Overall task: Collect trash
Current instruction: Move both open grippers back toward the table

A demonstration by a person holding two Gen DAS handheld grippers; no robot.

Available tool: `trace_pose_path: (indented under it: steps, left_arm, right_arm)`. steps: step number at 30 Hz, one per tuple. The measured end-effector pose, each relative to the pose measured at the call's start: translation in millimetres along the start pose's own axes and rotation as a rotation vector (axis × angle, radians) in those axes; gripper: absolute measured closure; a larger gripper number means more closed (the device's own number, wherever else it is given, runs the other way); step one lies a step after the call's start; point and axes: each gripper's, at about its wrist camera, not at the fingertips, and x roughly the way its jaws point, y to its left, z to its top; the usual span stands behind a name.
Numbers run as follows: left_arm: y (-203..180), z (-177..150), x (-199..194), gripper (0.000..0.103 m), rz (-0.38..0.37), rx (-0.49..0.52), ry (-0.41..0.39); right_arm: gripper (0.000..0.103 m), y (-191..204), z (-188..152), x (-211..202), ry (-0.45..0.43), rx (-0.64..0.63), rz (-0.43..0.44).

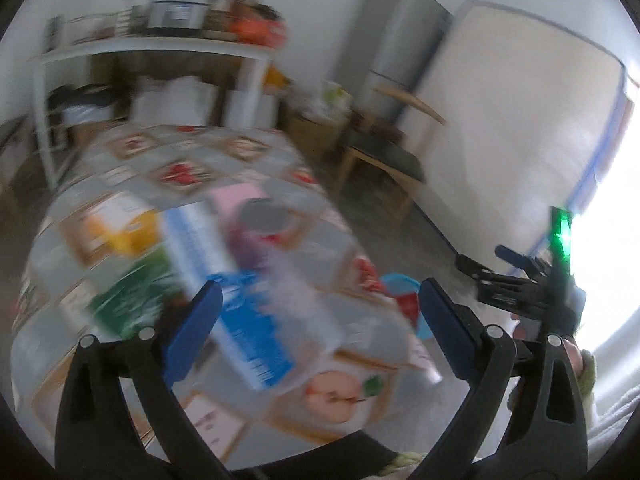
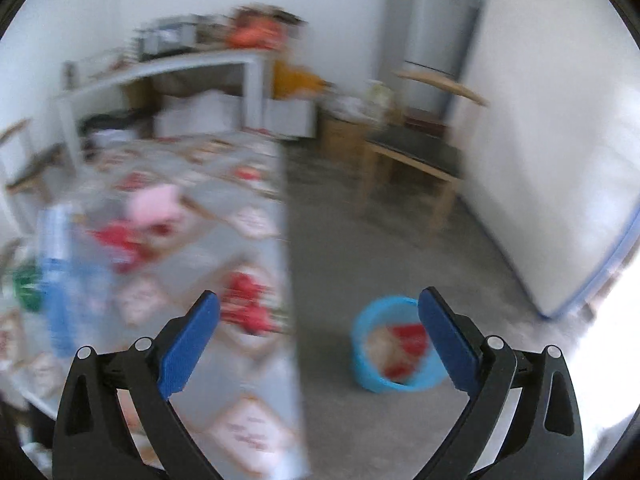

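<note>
Grey floor, blue bin w/ red scraps, both tongs wide open, empty

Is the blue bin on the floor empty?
No. In the right wrist view the blue bin on the floor already holds red and pale scraps.

Motion blur smeared both views. On the tabletop, a blue-and-white packet and a green item were too smeared to identify. The blue bin held red and pale contents that could not be made out, and the shelf clutter was unreadable. The right claw was partly lost in window glare.
</note>
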Motion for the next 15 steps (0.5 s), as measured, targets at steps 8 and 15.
trace_pose_path:
  steps: [8, 15]
  left_arm:
    - [94.8, -1.8, -32.9, 0.008, 0.073, -0.207, -0.076]
    - [182.3, 52.6, -0.5, 0.008, 0.161, -0.390, -0.024]
  right_arm:
    - [0.007, 86.5, 20.1, -7.9, -0.038, -0.098, 0.245]
    - [0.007, 115.0, 33.8, -10.1, -0.037, -0.111, 0.285]
